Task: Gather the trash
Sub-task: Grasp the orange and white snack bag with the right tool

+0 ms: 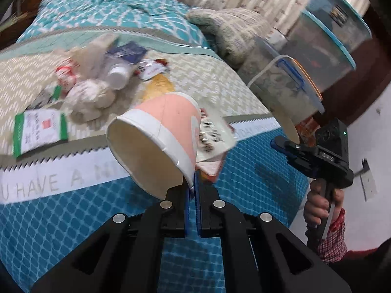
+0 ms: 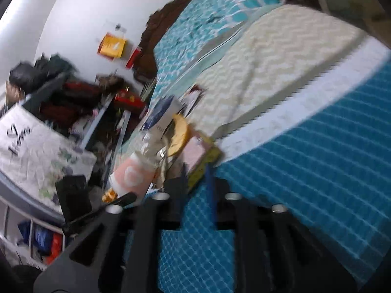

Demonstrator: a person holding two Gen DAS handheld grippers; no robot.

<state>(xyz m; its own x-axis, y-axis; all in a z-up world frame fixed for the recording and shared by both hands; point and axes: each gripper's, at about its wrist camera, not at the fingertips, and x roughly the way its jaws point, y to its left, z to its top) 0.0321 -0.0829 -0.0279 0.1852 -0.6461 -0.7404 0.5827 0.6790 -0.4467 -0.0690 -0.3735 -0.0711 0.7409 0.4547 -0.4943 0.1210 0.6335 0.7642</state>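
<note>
My left gripper (image 1: 194,188) is shut on the rim of a pink and white paper cup (image 1: 156,139) and holds it tilted above the bed, mouth toward the camera. Trash lies on the blanket beyond: a green-edged wrapper (image 1: 40,130), crumpled tissue (image 1: 90,95), a small plastic bottle (image 1: 118,74), a blue packet (image 1: 128,52) and a printed carton (image 1: 212,136) just behind the cup. My right gripper (image 1: 281,145) shows at the right, held by a hand, a thin disc at its tip. In the blurred right wrist view the right gripper (image 2: 196,178) has a gap between its fingers; the cup (image 2: 133,175) shows at left.
The bed carries a teal and beige blanket (image 1: 73,195) with a white lettered band. Stacked clear lidded containers (image 1: 317,48) and a knitted glove (image 1: 232,31) sit at the right. A cluttered shelf (image 2: 61,102) and a white wall (image 2: 85,12) lie beside the bed.
</note>
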